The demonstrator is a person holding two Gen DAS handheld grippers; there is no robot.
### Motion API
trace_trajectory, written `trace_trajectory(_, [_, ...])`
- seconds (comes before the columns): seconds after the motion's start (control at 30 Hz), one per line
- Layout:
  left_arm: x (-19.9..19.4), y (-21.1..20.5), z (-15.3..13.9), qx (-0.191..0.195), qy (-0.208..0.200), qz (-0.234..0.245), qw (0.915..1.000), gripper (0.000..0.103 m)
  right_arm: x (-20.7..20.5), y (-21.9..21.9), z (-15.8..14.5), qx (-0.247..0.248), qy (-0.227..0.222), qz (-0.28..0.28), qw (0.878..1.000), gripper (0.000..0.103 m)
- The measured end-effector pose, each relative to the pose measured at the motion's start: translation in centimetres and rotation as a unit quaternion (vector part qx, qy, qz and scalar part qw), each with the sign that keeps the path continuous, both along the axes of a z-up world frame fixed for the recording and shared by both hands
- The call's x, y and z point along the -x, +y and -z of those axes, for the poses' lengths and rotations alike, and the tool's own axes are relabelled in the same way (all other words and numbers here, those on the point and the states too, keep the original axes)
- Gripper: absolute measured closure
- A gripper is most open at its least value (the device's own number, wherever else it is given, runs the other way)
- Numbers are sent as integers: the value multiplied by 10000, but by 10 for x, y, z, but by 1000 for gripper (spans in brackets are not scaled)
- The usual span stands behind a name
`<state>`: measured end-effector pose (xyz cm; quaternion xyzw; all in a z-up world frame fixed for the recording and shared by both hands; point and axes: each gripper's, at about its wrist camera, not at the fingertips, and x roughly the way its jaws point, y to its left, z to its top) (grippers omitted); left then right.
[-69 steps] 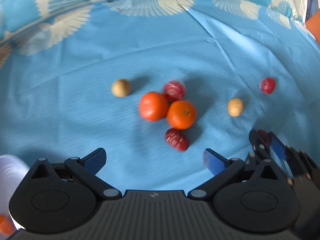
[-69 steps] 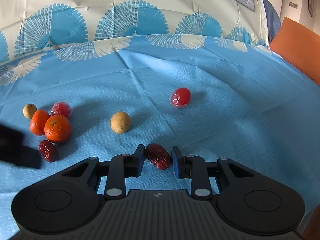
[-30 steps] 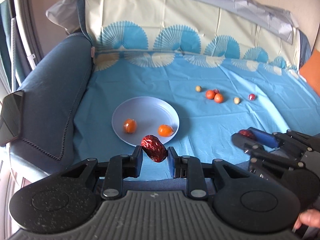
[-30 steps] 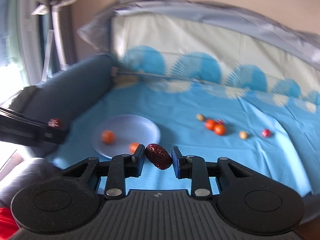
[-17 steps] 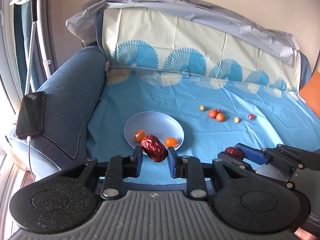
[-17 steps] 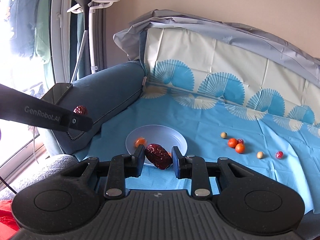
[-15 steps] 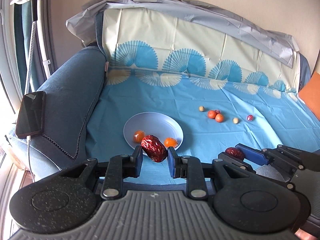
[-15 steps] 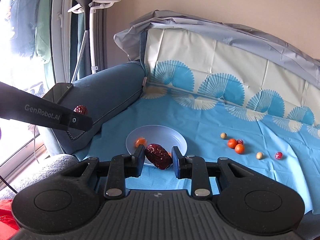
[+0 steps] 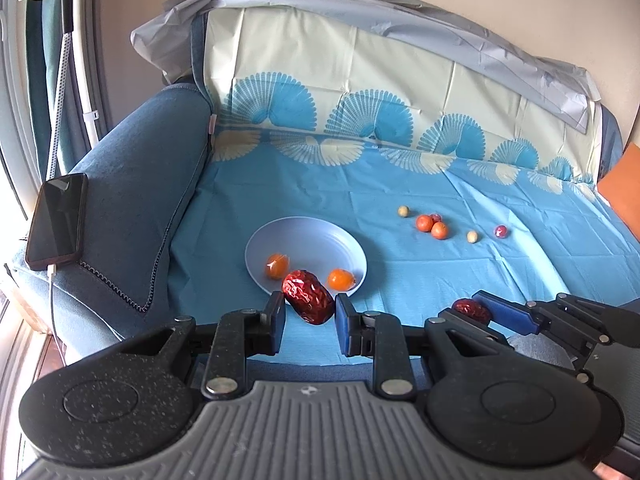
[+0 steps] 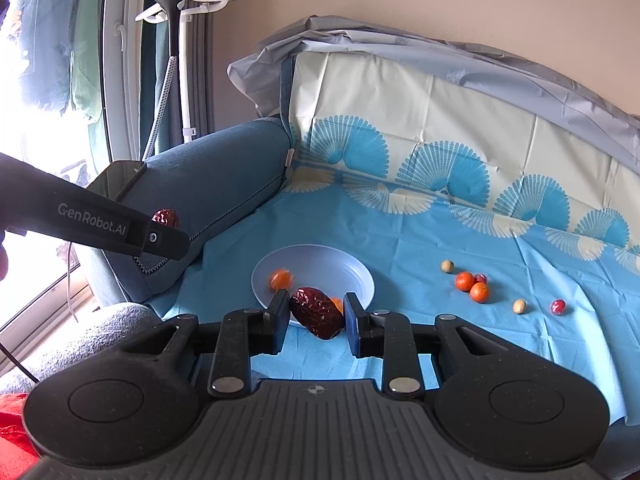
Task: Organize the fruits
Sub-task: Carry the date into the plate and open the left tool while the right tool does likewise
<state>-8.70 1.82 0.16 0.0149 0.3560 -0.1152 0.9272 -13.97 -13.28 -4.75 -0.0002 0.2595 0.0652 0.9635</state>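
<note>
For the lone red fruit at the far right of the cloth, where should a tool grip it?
Grip the red fruit across its middle, coming from above: it looks small and round, so any pair of sides should do, and it lies apart from the tan fruit, leaving finger room.

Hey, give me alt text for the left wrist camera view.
Left tongs grip a wrinkled red date above a pale blue plate holding two oranges on a blue-covered sofa. Right tongs, at right, hold another date; more fruit lies beyond.
</note>
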Motion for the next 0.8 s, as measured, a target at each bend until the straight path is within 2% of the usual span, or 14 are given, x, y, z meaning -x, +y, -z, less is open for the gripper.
trace_trajectory(0.53, [-22, 12, 6, 130, 137, -205, 9996, 74, -13, -1, 9, -8, 166, -49, 9999, 73])
trace_trajectory(0.8, [-43, 13, 16, 93, 256, -254, 9993, 74, -35, 1, 19, -45, 346, -53, 9994, 73])
